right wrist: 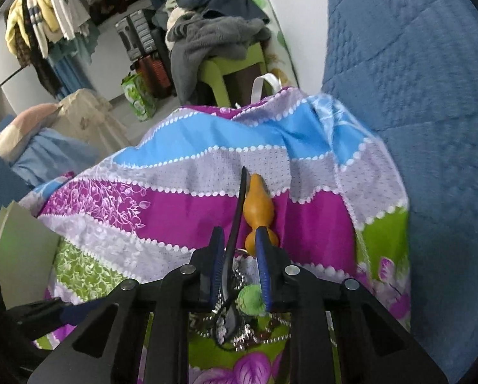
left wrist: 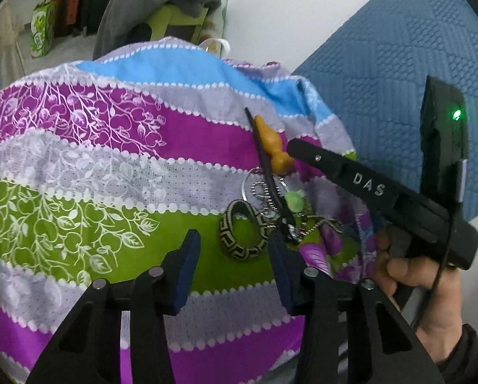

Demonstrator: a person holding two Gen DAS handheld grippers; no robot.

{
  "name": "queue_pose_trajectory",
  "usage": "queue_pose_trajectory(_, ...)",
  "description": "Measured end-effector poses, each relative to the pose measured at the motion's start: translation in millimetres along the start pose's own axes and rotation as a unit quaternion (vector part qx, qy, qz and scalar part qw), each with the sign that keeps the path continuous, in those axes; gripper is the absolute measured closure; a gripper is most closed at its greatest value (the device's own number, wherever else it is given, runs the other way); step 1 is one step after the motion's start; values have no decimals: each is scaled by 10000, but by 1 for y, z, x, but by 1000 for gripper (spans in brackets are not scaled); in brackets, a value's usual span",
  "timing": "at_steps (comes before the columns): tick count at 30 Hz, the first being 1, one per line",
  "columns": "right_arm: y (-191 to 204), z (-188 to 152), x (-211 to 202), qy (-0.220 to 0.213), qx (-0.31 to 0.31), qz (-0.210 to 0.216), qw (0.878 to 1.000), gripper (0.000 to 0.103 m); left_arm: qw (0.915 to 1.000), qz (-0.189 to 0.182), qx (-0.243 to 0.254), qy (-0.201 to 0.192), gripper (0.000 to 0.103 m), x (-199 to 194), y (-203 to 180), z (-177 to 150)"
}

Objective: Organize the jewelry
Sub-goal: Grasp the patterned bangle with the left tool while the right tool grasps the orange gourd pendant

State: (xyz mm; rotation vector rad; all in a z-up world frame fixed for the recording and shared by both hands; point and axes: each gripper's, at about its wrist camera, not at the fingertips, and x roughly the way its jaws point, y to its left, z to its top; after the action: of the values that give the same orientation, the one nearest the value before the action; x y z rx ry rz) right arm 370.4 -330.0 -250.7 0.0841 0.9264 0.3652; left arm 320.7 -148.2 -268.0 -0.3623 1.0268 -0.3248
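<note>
A tangled pile of jewelry (left wrist: 272, 204) is lying on a striped cotton cloth (left wrist: 110, 160) printed with white leaf outlines and scalloped dotted borders in purple, lilac, green and blue. The pile is comprising a woven black-and-cream bangle with a Greek-key pattern (left wrist: 242, 235), silver ball chains (left wrist: 264, 196), a pale green fuzzy bead (right wrist: 251, 299), a smooth orange gourd-shaped wooden pendant (right wrist: 258, 214) and a thin black cord (right wrist: 237, 214). The right gripper (right wrist: 240, 256) is reaching over the pile with its blue ribbed pads partly closed around the black cord; whether the pads are clamping it cannot be told. The left gripper (left wrist: 232, 252) is hovering just beside the bangle with its jaws spread apart, holding nothing. Raised white letters reading "DAS" are showing on the right gripper's black plastic body. A blue quilted textile (left wrist: 399, 64) is lying beyond the cloth.
</note>
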Motion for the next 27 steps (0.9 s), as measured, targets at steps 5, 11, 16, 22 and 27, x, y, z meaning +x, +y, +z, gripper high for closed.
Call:
queue_pose_trajectory(5, 2, 5, 13, 92, -205, -155, 9996, 85, 9999, 98, 34, -26, 60, 14, 1, 2)
queue_pose_trajectory(11, -2, 9, 26, 223, -357, -365, 9984, 85, 9998, 166, 130, -15, 67, 30, -1, 8)
queue_pose_trajectory(16, -6, 12, 36, 378, -333, -390, 9980, 85, 9996, 182, 214, -38, 68, 38, -4, 9)
queue_pose_trajectory(22, -7, 11, 43, 476, -329, -436, 9974, 83, 9992, 250, 296, -15, 80, 45, -7, 14)
queue_pose_trajectory(27, -5, 9, 47, 533, -395, -516, 9965, 80, 9991, 287, 301, 67, 87, 47, -6, 17)
